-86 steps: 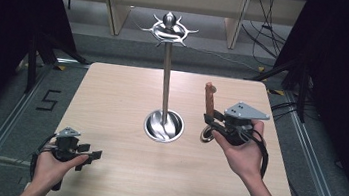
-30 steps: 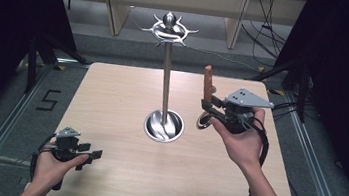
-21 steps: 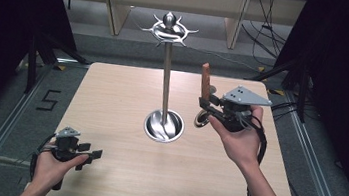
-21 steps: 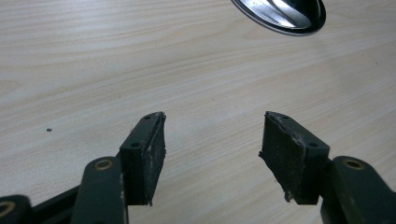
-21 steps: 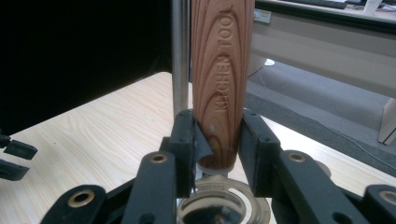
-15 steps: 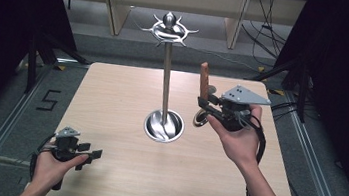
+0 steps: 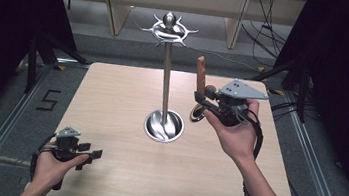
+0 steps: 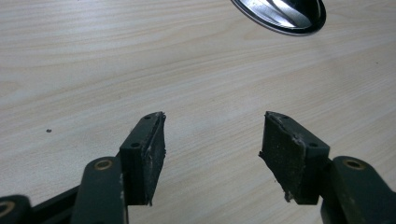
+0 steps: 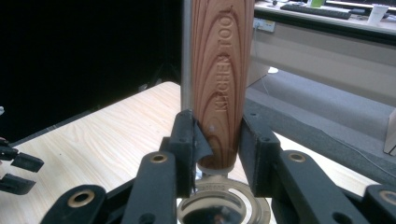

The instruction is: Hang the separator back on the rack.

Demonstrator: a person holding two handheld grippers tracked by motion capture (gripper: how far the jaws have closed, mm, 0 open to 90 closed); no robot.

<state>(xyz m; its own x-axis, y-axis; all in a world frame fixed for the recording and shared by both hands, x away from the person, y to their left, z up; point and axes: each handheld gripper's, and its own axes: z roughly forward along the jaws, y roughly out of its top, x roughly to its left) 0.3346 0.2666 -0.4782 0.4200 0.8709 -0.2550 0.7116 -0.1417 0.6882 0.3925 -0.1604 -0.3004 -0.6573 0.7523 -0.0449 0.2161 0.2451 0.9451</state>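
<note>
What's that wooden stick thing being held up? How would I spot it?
Start at the tall metal stand in the middle of the table; just to its right, a hand holds the right tongs. They grip the wooden handle, upright, the only brown wood-grained piece, stamped KITCHEN TOOL, with a metal ring below.

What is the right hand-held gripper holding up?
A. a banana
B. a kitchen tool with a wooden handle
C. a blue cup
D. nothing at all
B: in the right gripper view the right hand-held gripper has its jaws pressed on both sides of the wooden handle, which has KITCHEN TOOL stamped on it, and a metal ring hangs below it.
</note>
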